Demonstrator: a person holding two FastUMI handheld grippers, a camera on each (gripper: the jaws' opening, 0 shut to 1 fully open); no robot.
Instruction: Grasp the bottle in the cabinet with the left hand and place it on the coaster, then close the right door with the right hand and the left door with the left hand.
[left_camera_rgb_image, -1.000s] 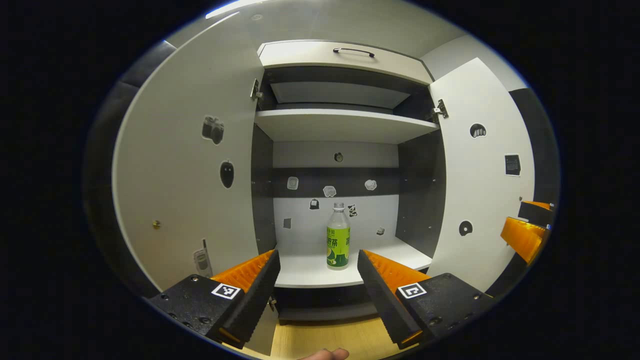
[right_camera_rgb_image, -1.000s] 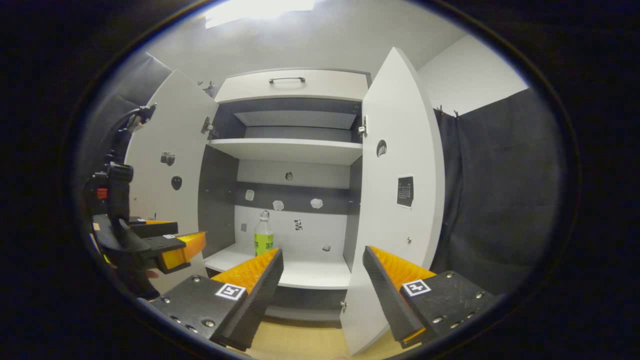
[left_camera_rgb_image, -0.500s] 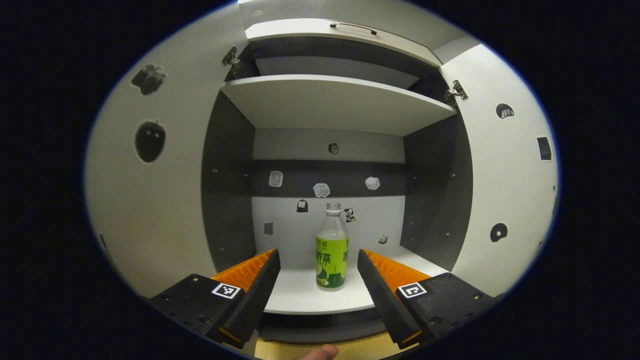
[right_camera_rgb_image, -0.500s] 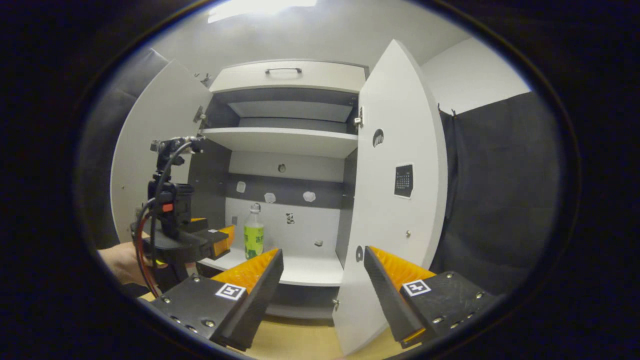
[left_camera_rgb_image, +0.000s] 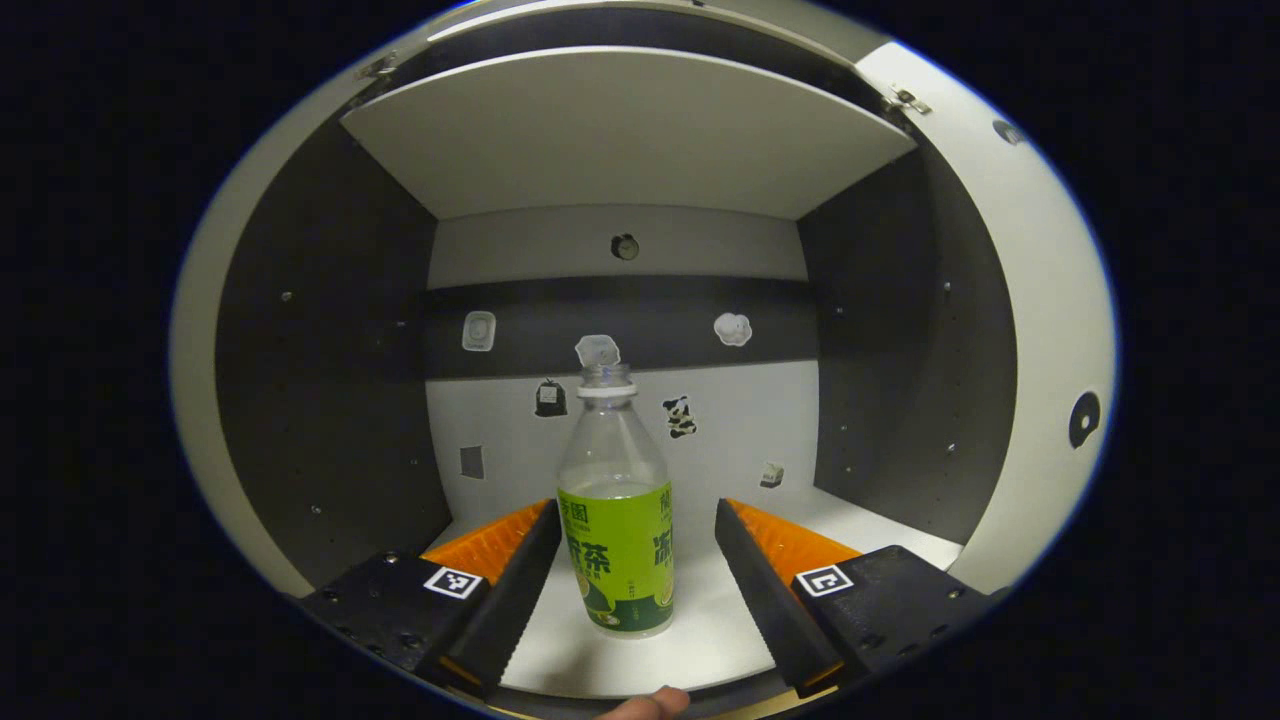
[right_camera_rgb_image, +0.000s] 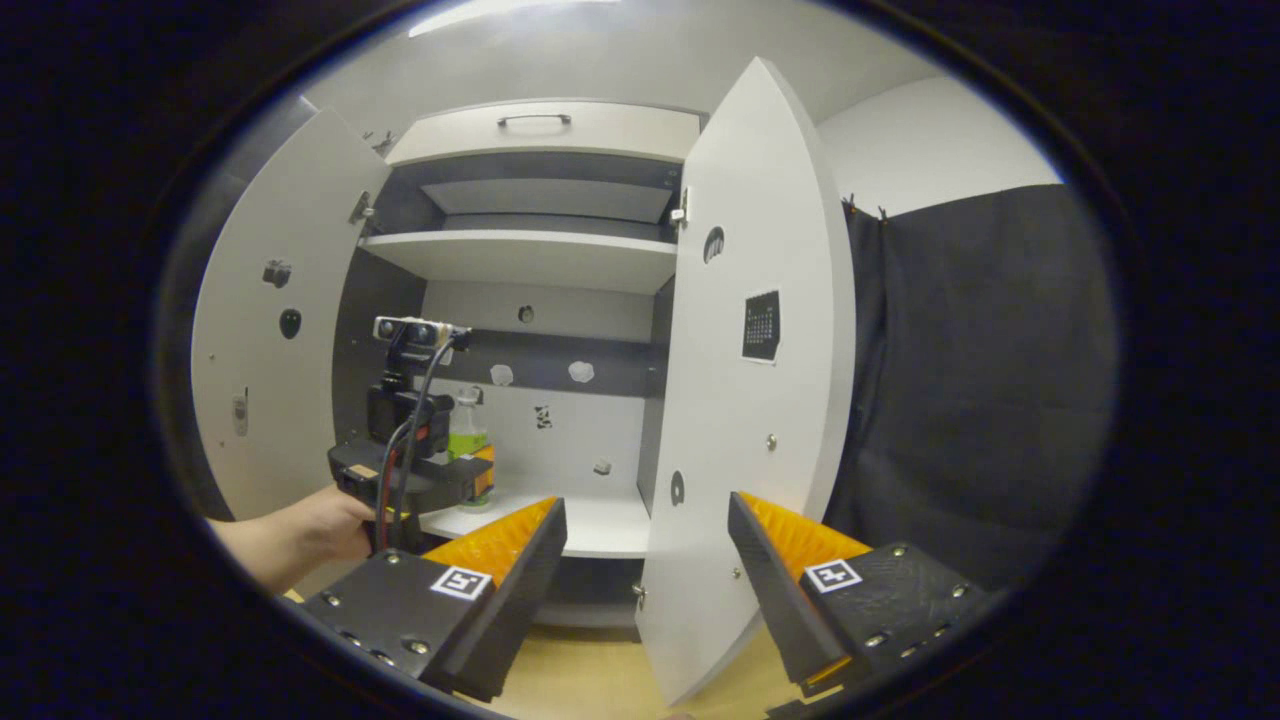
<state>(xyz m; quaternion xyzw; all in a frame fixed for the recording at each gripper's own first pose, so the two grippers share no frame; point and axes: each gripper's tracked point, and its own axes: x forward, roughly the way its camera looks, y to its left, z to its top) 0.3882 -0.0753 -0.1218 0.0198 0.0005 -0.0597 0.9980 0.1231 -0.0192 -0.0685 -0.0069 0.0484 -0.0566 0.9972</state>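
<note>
A clear bottle (left_camera_rgb_image: 615, 510) with a green label stands upright on the cabinet's lower shelf (left_camera_rgb_image: 700, 640). My left gripper (left_camera_rgb_image: 636, 525) is open, its fingers on either side of the bottle without touching it. In the right gripper view the left gripper (right_camera_rgb_image: 430, 470) reaches into the cabinet, held by a hand (right_camera_rgb_image: 300, 530), with the bottle (right_camera_rgb_image: 466, 432) just past it. My right gripper (right_camera_rgb_image: 645, 525) is open in front of the cabinet, with the edge of the open right door (right_camera_rgb_image: 750, 400) between its fingers farther off. The left door (right_camera_rgb_image: 265, 360) stands open too.
An upper shelf (left_camera_rgb_image: 620, 140) spans the cabinet above the bottle. A drawer with a handle (right_camera_rgb_image: 535, 120) tops the cabinet. A wooden surface (right_camera_rgb_image: 590, 680) lies below the cabinet front. A fingertip (left_camera_rgb_image: 645, 705) pokes in at the bottom of the left gripper view.
My left gripper has moved forward into the cabinet until the bottle stands between its fingers. The right gripper has shifted slightly and stays open.
</note>
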